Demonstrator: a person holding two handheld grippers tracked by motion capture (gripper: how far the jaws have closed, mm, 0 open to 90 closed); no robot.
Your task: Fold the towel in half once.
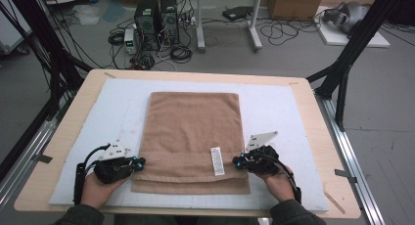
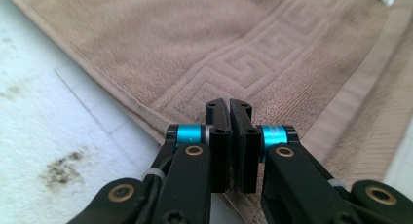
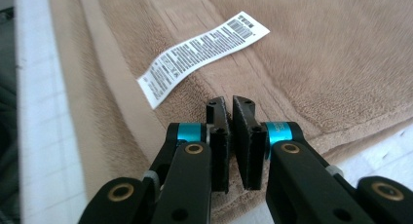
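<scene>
Both claws, left (image 1: 138, 164) and right (image 1: 237, 161), clamp the flat tan terry towel's (image 1: 193, 122) side edges near the bench's front edge, likely for folding.

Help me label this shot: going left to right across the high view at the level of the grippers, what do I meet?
Left gripper → brown towel → white care label → right gripper, all lying over the white mat.
</scene>
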